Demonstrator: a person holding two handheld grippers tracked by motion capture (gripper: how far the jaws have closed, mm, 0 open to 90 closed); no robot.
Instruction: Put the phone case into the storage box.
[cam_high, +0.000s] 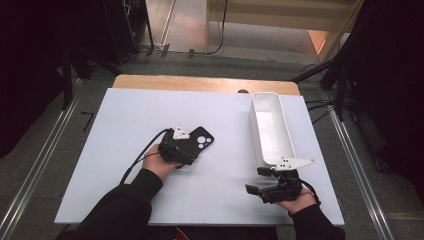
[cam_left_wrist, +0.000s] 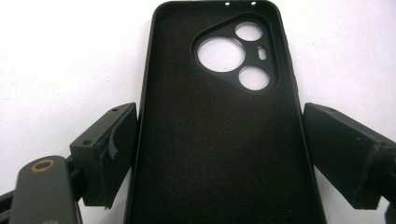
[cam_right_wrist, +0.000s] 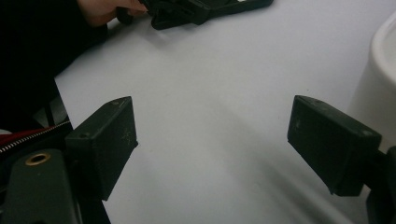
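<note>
— Nearest the lens: what do you have?

— Black phone case (cam_left_wrist: 219, 140), lying inner side up on the white counter (cam_high: 125, 150), camera cut-outs at its far end. I see it running between the two pads of my left claw (cam_left_wrist: 219, 135). The left pad (cam_left_wrist: 114, 149) sits right against the case's edge; the right pad stands just beside the other edge, and I cannot tell whether it touches. No firm squeeze visible, so I log that claw as open around the case.

— Largest things first, then?

— Counter, white, on a wooden top. Next, a long white bin (cam_high: 271, 129), upright, at the right side, well apart from the case. From the high view the case (cam_high: 202, 141) lies left of centre, with the left claw (cam_high: 187, 150) over its near end.

— And the other hand?

— Right claw (cam_right_wrist: 212, 140) hangs open over bare counter, nothing between its pads, the bin's wall just beside its right pad. High view puts it (cam_high: 267, 182) at the bin's near end.
</note>
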